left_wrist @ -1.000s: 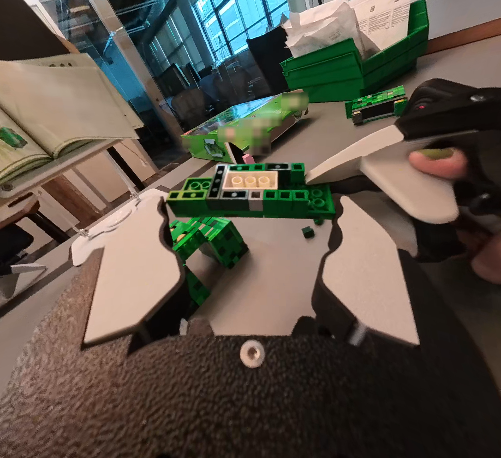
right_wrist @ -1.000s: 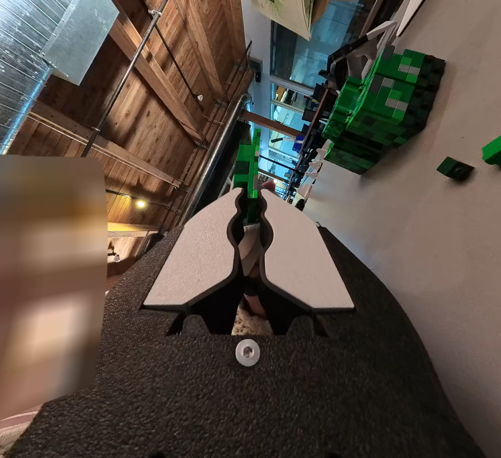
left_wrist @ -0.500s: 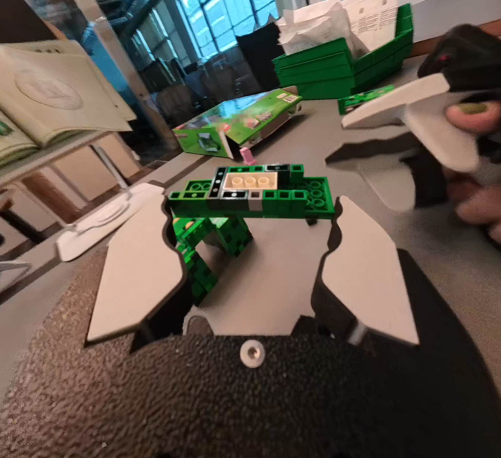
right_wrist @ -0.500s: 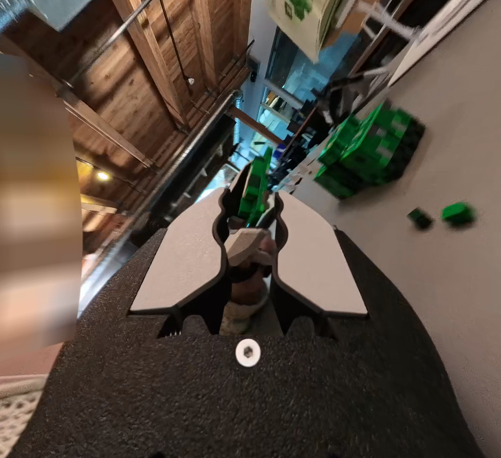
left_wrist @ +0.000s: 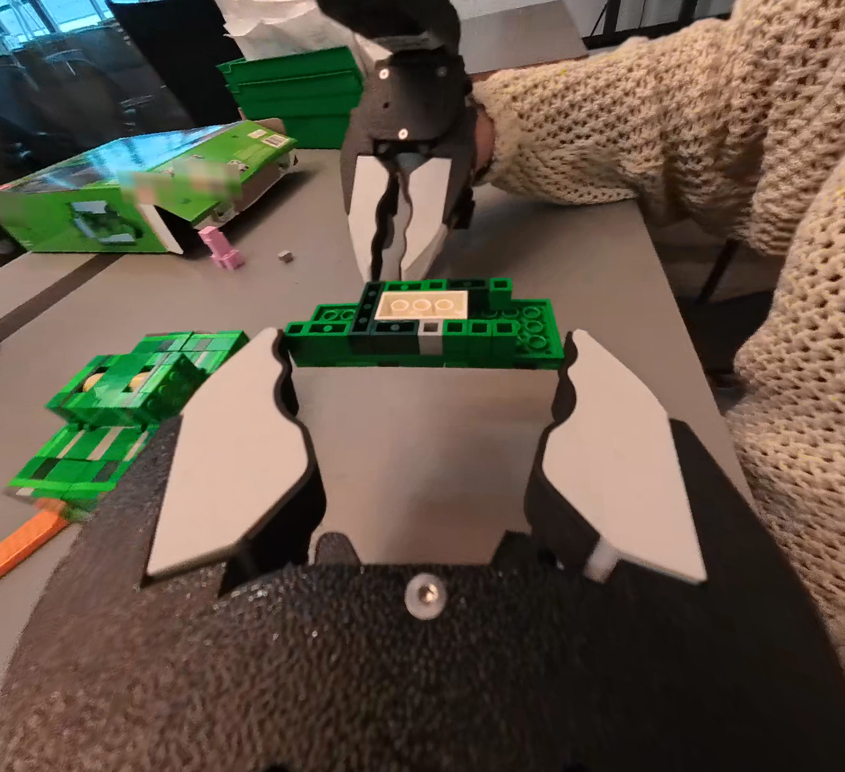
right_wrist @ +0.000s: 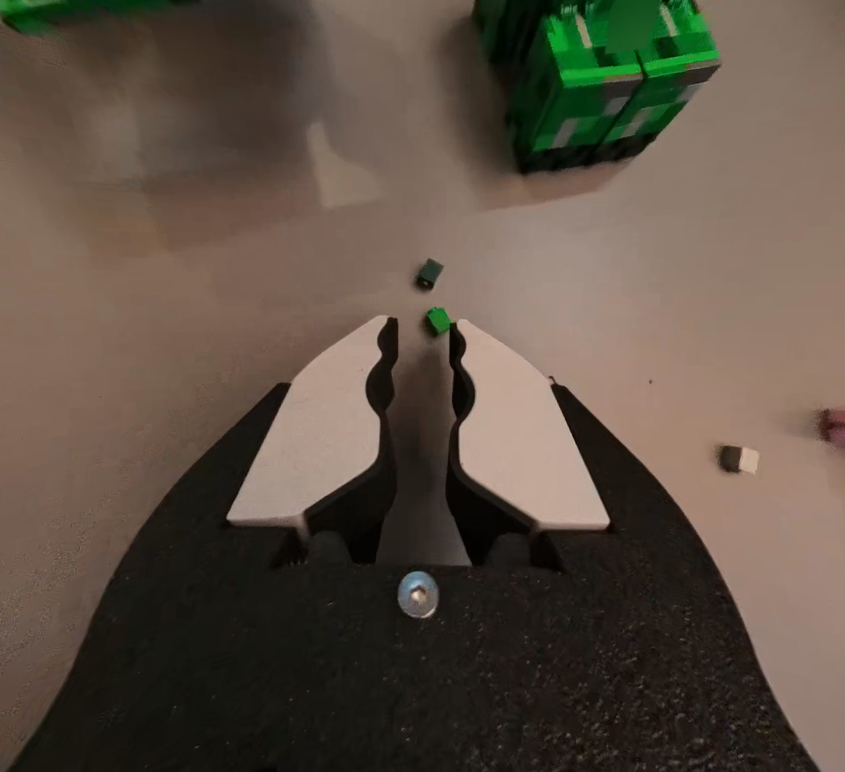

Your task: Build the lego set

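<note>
- Left gripper [left_wrist: 423, 345] is holding the flat green lego assembly [left_wrist: 423, 327] up off the grey table [left_wrist: 571, 247]. Its fingers are spread wide but clamping the two ends of that plate, so it's basically acting as a vise.
- The assembly is sitting studs-up, with a white brick [left_wrist: 423, 306] set into the middle and dark and grey bits around it.
- Right gripper [right_wrist: 423, 327] is pointing straight down at the table. Its fingers are only slightly parted and holding nothing.
- A tiny bright green brick [right_wrist: 437, 320] is lying right at the tips, nearly touching the right-hand finger. A tiny dark green brick [right_wrist: 430, 273] is sitting just past it.
- So my read: it's going in for a pickup of the next small piece, probably the bright green one, to add onto the held plate.
- Next move is looking fiddly. The tips need to shift a bit so the brick ends up between them rather than beside one, then pinch squarely so it isn't popping out sideways.
- Also lying around: a bigger green blocky build [right_wrist: 608, 64] on its side, a small grey-and-white piece [right_wrist: 738, 458], the green set box [left_wrist: 137, 187], a little pink figure [left_wrist: 221, 247], and green bins [left_wrist: 297, 87] at the back.
</note>
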A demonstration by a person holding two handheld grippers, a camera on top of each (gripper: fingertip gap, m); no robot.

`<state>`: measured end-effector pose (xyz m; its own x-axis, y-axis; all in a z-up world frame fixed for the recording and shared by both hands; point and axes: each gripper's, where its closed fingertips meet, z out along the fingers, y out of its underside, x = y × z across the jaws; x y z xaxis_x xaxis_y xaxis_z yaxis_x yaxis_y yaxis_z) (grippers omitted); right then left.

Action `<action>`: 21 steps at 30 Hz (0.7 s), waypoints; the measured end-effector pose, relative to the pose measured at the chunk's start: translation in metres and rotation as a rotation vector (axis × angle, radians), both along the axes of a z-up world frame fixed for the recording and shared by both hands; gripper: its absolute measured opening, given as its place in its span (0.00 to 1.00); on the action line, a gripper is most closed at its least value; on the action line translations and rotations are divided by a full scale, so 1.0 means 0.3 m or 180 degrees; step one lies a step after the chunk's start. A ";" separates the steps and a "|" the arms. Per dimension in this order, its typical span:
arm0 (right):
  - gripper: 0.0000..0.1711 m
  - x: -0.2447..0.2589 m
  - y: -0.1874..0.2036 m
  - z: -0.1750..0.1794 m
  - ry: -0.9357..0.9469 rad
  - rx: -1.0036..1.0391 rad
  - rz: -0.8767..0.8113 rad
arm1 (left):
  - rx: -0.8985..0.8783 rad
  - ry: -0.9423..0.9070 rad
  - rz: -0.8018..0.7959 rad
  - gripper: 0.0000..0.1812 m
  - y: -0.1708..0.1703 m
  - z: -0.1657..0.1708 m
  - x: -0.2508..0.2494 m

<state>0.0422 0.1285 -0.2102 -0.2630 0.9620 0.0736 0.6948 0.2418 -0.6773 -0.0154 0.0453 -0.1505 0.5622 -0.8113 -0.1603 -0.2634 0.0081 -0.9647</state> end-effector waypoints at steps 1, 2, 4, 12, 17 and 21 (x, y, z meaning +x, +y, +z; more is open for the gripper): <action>0.13 -0.006 0.008 -0.008 -0.0053 -0.0004 0.0027 | -0.0010 0.0003 0.0013 0.61 0.002 -0.003 -0.001; 0.13 -0.013 0.002 -0.008 -0.0072 -0.0099 0.0079 | -0.0027 0.0002 0.0014 0.61 0.002 -0.006 -0.002; 0.13 -0.029 -0.006 -0.004 -0.0044 -0.0192 0.0141 | -0.0025 -0.0052 -0.0023 0.61 -0.003 0.000 0.002; 0.12 -0.018 -0.006 -0.022 -0.0116 -0.0109 0.0346 | 0.0200 -0.0060 -0.0131 0.61 -0.024 0.016 0.016; 0.11 -0.004 0.001 -0.022 -0.0147 -0.0097 0.0506 | 0.0197 -0.0058 -0.0209 0.61 -0.036 0.014 0.022; 0.11 -0.002 0.007 -0.018 -0.0138 -0.0242 0.0543 | 0.0198 -0.0076 -0.0198 0.61 -0.036 0.016 0.019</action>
<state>0.0416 0.1306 -0.2155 -0.4243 0.9055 -0.0125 0.6771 0.3080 -0.6684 -0.0097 0.0345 -0.1455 0.5152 -0.8338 -0.1986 -0.2374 0.0838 -0.9678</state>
